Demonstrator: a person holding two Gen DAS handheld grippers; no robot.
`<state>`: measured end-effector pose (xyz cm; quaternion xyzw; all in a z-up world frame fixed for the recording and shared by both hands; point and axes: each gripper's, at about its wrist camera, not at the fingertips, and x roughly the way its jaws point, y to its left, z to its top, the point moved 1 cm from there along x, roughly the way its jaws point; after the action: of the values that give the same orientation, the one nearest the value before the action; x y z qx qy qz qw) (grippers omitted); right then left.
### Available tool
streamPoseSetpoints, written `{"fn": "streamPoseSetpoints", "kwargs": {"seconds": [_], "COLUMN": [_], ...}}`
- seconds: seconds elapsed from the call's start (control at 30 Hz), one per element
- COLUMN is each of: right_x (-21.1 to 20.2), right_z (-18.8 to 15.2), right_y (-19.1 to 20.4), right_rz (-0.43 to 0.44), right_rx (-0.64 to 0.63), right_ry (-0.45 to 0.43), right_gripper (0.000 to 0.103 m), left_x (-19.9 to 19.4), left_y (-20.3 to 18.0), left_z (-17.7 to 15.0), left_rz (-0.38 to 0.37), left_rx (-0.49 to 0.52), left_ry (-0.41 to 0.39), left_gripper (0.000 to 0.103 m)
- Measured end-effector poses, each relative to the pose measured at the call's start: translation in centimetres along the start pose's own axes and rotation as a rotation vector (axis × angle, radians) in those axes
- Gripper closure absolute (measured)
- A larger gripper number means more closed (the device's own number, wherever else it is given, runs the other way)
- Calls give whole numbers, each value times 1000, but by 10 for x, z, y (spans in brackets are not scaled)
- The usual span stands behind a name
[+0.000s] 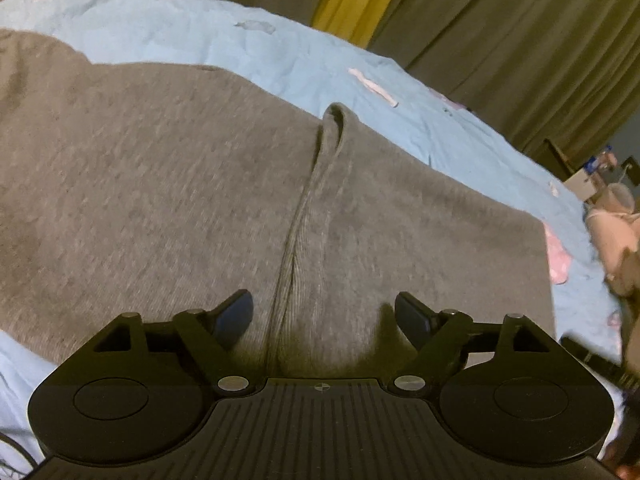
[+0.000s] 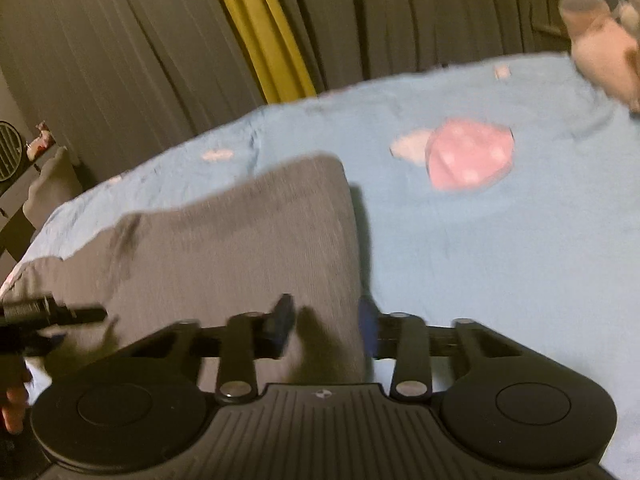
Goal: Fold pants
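The grey pants point(image 1: 168, 184) lie spread flat on the light blue bedsheet point(image 1: 248, 52), with a raised crease running up the middle. My left gripper point(image 1: 324, 316) is open just above the near edge of the pants, its jaws straddling the crease. In the right wrist view the pants point(image 2: 224, 248) end in a square corner. My right gripper point(image 2: 326, 326) is open, with its jaws on either side of the pants' right edge; whether it touches the cloth I cannot tell. The left gripper's tip point(image 2: 52, 314) shows at the left.
A pink spotted cloth point(image 2: 468, 154) lies on the sheet right of the pants. A pink stuffed toy point(image 2: 604, 48) sits at the bed's far right. Grey curtains with a yellow strip point(image 2: 260, 28) hang behind the bed. A dark shelf point(image 2: 16, 184) stands at the left.
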<state>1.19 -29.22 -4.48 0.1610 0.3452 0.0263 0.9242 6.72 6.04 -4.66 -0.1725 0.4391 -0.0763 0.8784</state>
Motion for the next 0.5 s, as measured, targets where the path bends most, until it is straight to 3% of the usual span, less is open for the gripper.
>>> {"fn": "streamPoseSetpoints", "kwargs": {"seconds": [0.23, 0.37, 0.43, 0.47, 0.5], "right_x": [41, 79, 101, 113, 118], "right_z": [55, 70, 67, 66, 65], "right_y": [45, 66, 69, 66, 59], "right_rz": [36, 48, -46, -128, -216], "right_rx": [-136, -219, -291, -323, -322], "right_ry": [-62, -3, 53, 75, 69], "right_gripper": [76, 76, 83, 88, 88], "left_x": [-7, -7, -7, -8, -10], "left_y": [27, 38, 41, 42, 44], "left_z": [3, 3, 3, 3, 3], "left_rz": [-43, -67, -70, -69, -64], "left_rx": [-181, -248, -257, -264, -274], "left_ry": [-83, -117, -125, -133, -144], "left_gripper": [19, 19, 19, 18, 18]}}
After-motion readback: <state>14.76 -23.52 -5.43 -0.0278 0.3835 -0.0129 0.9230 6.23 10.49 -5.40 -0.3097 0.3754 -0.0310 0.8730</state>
